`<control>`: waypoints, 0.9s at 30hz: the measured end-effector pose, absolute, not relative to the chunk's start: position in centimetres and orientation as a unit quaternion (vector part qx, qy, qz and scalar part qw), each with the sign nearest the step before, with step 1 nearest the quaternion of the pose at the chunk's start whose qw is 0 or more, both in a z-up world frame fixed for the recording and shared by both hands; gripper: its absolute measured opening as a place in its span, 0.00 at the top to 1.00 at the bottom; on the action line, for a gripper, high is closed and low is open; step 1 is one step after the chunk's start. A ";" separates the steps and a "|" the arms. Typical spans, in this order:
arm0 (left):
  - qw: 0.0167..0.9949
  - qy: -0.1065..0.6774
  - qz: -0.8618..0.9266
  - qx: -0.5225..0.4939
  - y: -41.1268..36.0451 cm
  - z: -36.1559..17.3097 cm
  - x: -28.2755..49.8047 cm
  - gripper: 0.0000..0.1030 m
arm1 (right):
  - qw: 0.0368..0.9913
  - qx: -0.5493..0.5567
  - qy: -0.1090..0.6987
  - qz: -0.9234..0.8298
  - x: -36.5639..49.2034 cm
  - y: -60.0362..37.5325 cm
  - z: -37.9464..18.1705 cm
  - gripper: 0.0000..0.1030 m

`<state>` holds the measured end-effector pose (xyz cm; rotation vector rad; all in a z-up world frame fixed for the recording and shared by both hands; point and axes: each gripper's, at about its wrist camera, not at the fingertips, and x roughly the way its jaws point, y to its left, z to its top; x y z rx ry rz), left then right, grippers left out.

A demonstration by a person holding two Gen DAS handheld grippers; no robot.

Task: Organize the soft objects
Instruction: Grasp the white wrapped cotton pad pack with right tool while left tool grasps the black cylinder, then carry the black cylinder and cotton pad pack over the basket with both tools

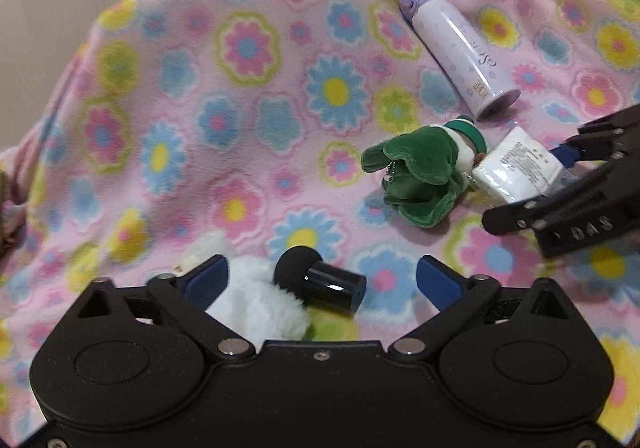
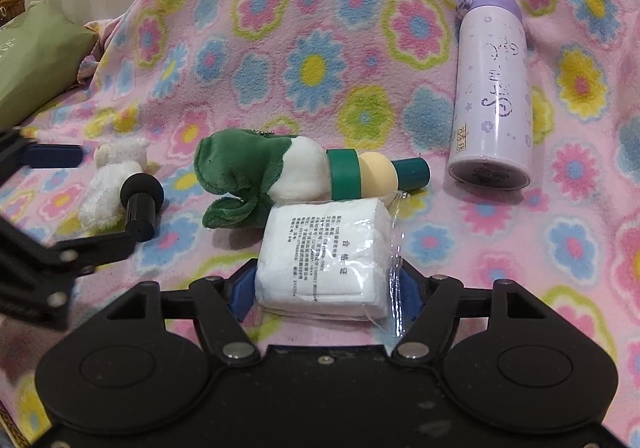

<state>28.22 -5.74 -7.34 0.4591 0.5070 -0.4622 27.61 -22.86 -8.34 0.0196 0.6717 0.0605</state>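
Floral pink fleece blanket (image 2: 320,60) covers the whole work surface. Right hand-held gripper (image 2: 322,290) has its blue pads on both sides of a white packet of cotton pads in clear wrap (image 2: 324,252) w/ printed label up — pads look to be touching the packet's sides, so it reads as grasping it; packet sits on the blanket at the 6 o'clock edge of the right wrist view.

Just beyond the packet, touching its far edge, lies a green plush toy (image 2: 240,172) on its side, w/ a white middle, green band, cream ball and green end cap pointing toward 3 o'clock. At 1–2 o'clock, well apart, a lilac bottle w/ purple cap (image 2: 492,88) lies on the blanket, base toward the camera.

Left hand-held gripper (image 1: 320,280) is released — pads stand wide, nothing pressed. Between them lie a white fluffy plush (image 1: 256,300) and a black cylinder w/ a rounded foam-like head (image 1: 320,276), resting against the plush. Something yellow-green peeks out under the plush; can't tell what.

At 9–10 o'clock in the right view, a green cushion (image 2: 36,56) sits off the blanket's edge.
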 end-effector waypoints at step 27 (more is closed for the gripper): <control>0.921 0.328 -0.192 0.087 -3.6 -4.6 26.5 0.47 | 0.945 0.022 0.325 0.030 27.4 -23.1 -8.4 0.33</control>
